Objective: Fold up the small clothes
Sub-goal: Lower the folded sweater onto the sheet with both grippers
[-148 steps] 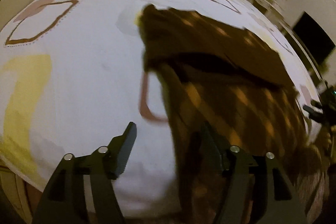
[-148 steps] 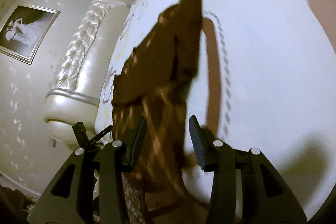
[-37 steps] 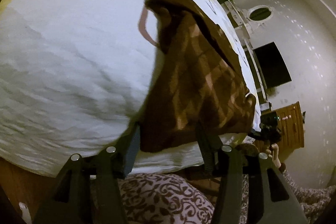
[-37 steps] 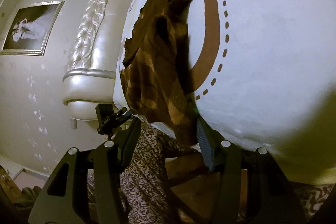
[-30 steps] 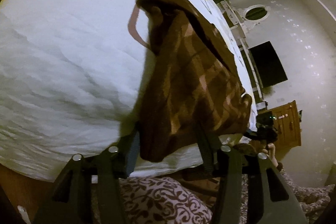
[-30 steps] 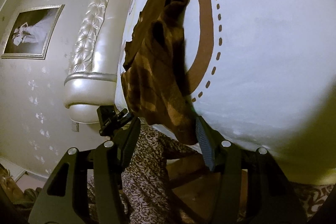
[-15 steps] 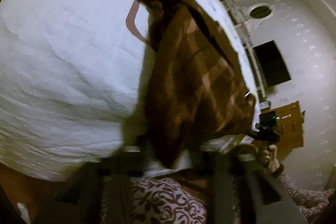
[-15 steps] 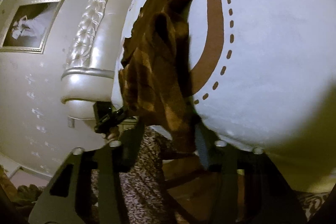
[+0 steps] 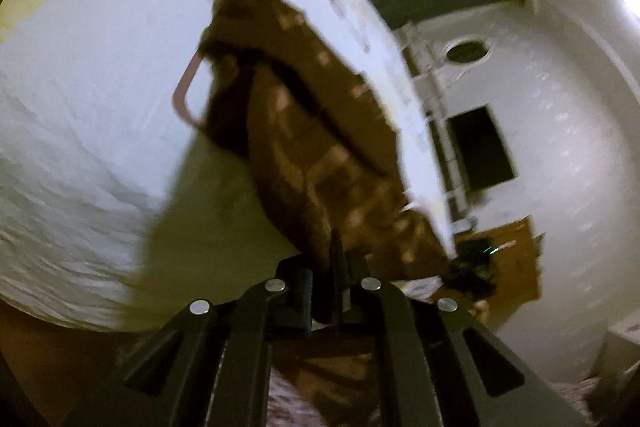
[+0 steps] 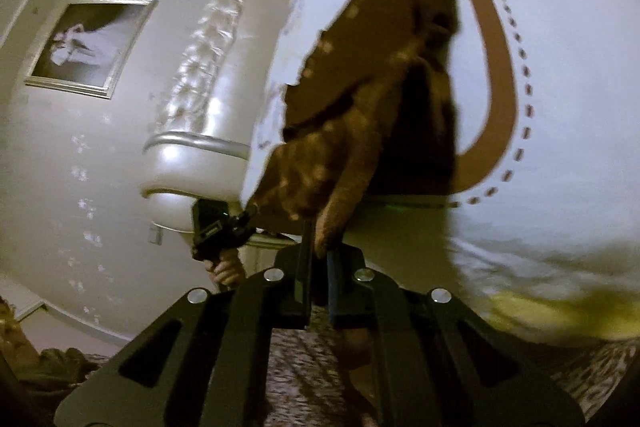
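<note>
Both grippers, left (image 9: 326,291) and right (image 10: 318,287), pinch the brown checked garment's (image 9: 320,155) hem at the bed's (image 9: 100,75) near edge; thin, bunched fabric could slip free.

White bed sheet (image 9: 100,75) with brown and yellow printed shapes, rumpled near front edge. Brown checked garment (image 9: 320,131) lying lengthwise on it, far end flat, near end lifted off edge.
</note>
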A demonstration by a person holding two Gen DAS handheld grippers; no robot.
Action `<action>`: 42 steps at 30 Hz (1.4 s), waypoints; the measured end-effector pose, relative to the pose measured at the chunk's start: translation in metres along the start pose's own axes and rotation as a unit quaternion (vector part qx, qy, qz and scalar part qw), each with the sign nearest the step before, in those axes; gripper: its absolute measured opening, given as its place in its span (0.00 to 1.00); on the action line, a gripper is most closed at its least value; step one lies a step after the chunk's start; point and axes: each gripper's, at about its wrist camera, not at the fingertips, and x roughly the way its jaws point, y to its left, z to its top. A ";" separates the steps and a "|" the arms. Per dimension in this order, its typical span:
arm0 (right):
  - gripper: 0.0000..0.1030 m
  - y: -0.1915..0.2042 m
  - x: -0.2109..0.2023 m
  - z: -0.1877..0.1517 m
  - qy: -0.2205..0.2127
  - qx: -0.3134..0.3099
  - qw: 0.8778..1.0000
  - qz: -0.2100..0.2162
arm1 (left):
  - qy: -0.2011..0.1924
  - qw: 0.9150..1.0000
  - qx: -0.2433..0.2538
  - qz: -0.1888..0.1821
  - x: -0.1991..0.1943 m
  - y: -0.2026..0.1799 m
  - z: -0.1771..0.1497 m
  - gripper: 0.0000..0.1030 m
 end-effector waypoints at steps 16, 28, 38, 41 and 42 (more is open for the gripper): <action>0.05 0.046 -0.044 0.007 -0.055 -0.003 0.993 0.101 | -0.119 0.987 -0.081 -0.073 -0.061 -0.029 0.007 0.07; 0.05 0.025 -0.025 0.129 -0.124 0.010 0.985 0.115 | -0.142 0.980 -0.133 -0.042 -0.001 -0.030 0.126 0.07; 0.05 -0.041 0.025 0.216 -0.142 0.084 0.982 0.088 | -0.120 0.977 -0.178 0.014 0.070 0.004 0.189 0.07; 0.05 -0.058 0.036 0.230 -0.143 0.101 0.981 0.082 | -0.114 0.975 -0.189 0.021 0.085 0.014 0.201 0.07; 0.05 -0.061 0.039 0.232 -0.144 0.105 0.981 0.082 | -0.114 0.974 -0.194 0.025 0.089 0.018 0.203 0.07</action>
